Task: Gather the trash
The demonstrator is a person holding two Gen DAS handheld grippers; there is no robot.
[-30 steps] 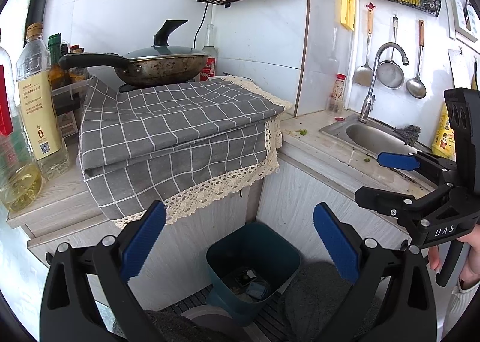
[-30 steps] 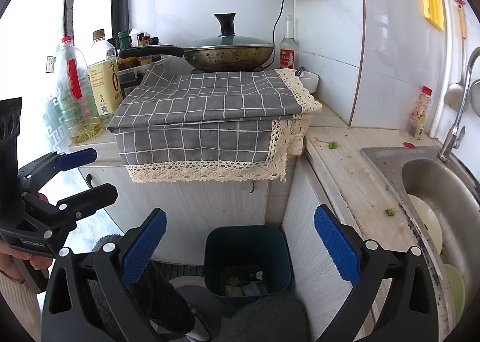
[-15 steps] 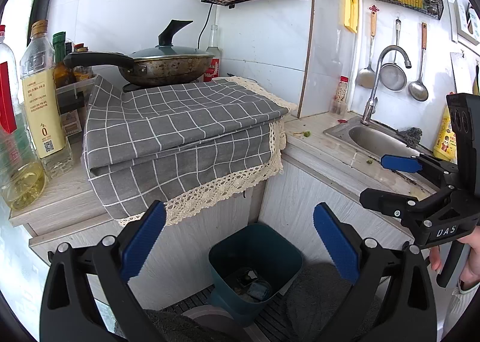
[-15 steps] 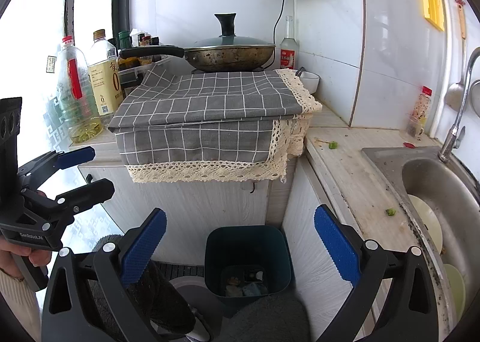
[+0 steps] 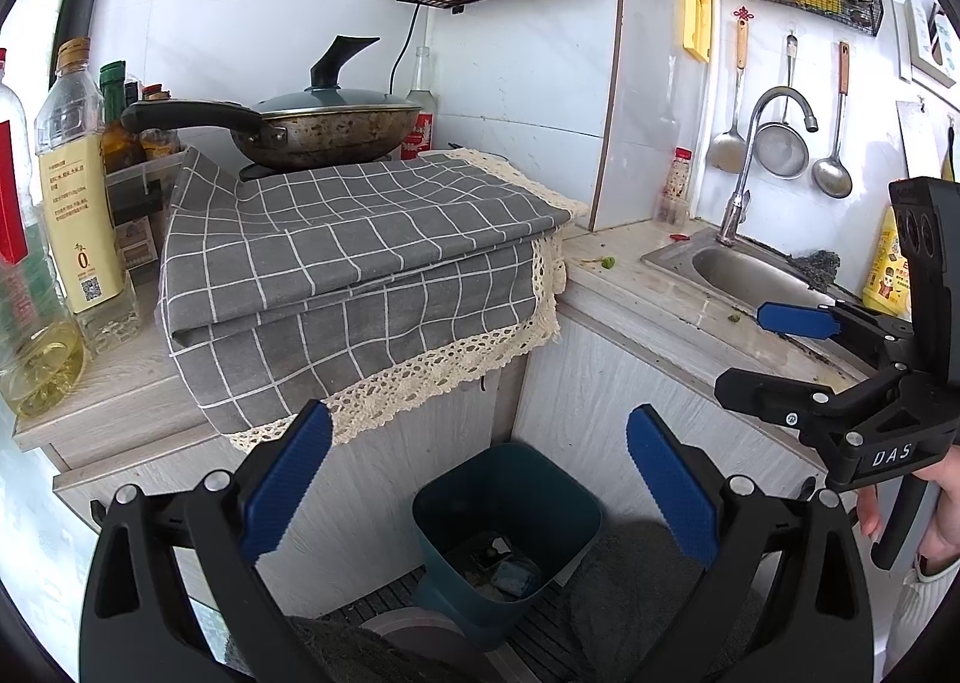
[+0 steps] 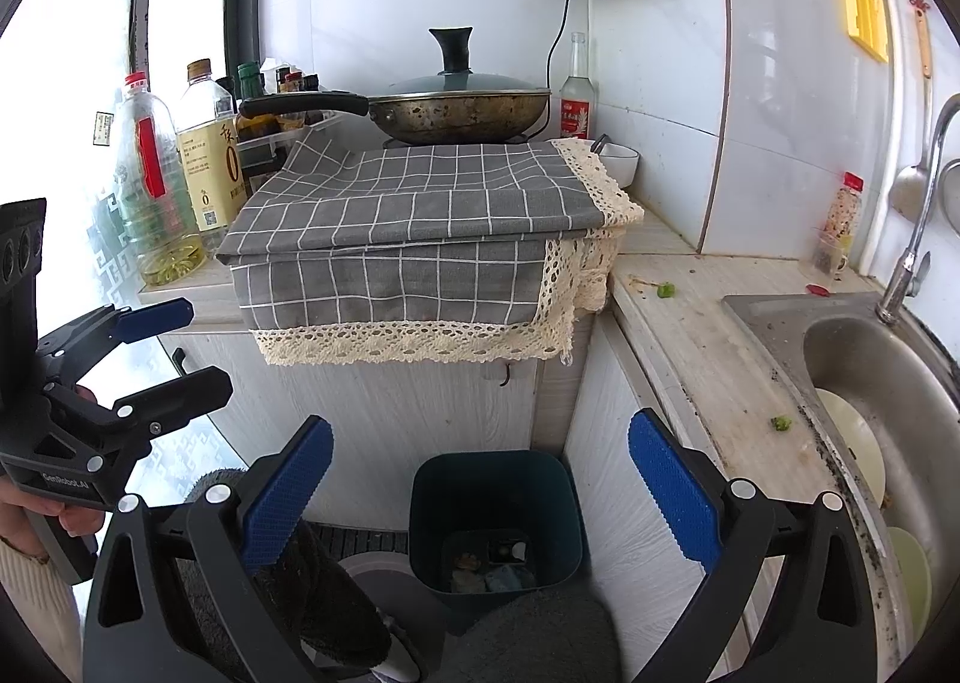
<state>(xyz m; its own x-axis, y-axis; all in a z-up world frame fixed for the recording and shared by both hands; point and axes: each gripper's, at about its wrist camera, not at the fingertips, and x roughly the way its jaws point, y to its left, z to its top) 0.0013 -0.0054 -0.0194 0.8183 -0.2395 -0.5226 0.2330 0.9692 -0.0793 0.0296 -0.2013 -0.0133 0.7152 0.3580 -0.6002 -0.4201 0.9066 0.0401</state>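
Above the bin (image 6: 495, 515), both hand-held grippers, left (image 5: 480, 479) and right (image 6: 480, 482), gape empty, so the step is reaching for a green scrap (image 6: 665, 290) near the bench's back edge.

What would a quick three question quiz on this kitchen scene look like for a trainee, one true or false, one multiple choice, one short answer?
1. True or false: the left gripper has its jaws shut on a scrap.
2. Multiple choice: where does the teal trash bin stand? A) in the sink B) on the floor by the cabinet corner C) on the checked cloth
3. Short answer: which small green bits still lie on the counter beside the sink?

Key
1. False: both it and the right gripper are open and empty.
2. B
3. Two green vegetable scraps, one near the cloth and one near the sink edge.
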